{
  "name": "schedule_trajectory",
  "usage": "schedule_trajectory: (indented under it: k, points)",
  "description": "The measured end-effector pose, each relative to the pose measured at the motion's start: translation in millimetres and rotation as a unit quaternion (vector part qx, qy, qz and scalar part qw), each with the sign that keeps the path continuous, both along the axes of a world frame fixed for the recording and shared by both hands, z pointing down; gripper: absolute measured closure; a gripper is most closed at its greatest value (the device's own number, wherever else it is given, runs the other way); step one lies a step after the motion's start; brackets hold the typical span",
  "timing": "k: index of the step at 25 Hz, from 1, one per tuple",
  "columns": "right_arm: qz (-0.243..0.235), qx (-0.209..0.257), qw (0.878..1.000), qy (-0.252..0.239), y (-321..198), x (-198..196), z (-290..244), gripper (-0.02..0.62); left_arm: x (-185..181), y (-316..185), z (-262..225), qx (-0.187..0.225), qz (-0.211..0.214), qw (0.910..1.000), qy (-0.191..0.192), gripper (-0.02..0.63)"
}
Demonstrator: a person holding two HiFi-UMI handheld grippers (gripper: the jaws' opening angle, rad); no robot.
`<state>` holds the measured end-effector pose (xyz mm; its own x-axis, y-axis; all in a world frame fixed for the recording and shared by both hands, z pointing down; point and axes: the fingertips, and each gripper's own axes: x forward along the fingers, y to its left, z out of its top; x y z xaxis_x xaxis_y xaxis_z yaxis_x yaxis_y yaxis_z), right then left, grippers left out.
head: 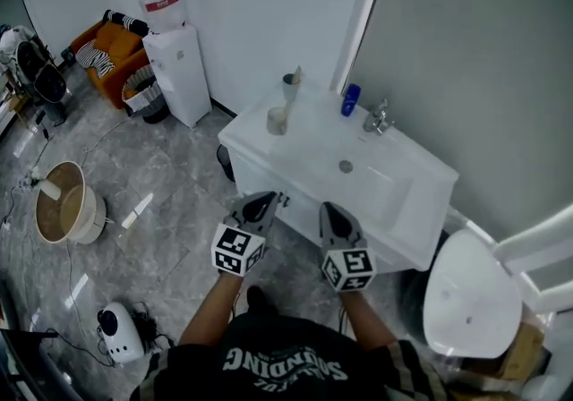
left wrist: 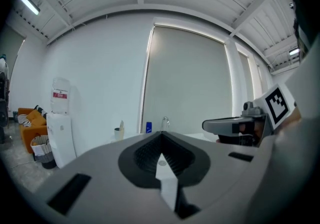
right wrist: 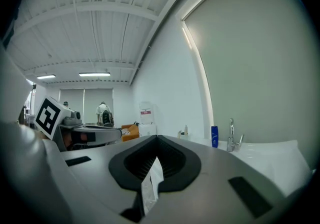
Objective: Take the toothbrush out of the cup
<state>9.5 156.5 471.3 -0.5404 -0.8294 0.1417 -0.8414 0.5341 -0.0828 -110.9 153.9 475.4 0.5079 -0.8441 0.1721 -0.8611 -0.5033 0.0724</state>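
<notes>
A grey cup (head: 290, 86) with a toothbrush (head: 296, 75) standing in it sits at the back left corner of the white sink counter (head: 269, 141). A second pale cup (head: 277, 120) stands just in front of it. Both grippers hover short of the counter's front edge, far from the cup. My left gripper (head: 274, 200) is shut with nothing in it, and so is my right gripper (head: 327, 208). The left gripper view shows the cup (left wrist: 118, 133) and toothbrush (left wrist: 121, 125) small and distant. In the right gripper view the cup (right wrist: 185, 132) is also far off.
A blue bottle (head: 350, 99) and a chrome faucet (head: 377, 117) stand at the back of the sink. A water dispenser (head: 176, 68) and a bin (head: 143, 95) are to the left. A toilet (head: 470, 292) is at the right, and a round basin (head: 63, 202) lies on the floor.
</notes>
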Motion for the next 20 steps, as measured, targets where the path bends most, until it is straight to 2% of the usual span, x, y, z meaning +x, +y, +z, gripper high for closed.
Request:
schedule_trajectory:
  k: [5,10,14,20]
  points:
    - [0.005,-0.010,1.000,-0.006,-33,-49,9,0.597,-52,-26,5,-0.007,0.001,1.0000,0.001,0.606]
    - [0.009,-0.014,1.000,-0.007,-58,-76,11,0.597,-82,-57,6,-0.009,0.003,1.0000,0.003,0.606]
    - [0.021,-0.012,1.000,-0.007,-95,-79,12,0.597,-89,-94,12,-0.011,0.013,0.9998,0.009,0.606]
    - [0.032,-0.021,0.999,-0.019,-166,-76,24,0.597,-80,-163,20,-0.015,0.030,0.9994,0.003,0.606]
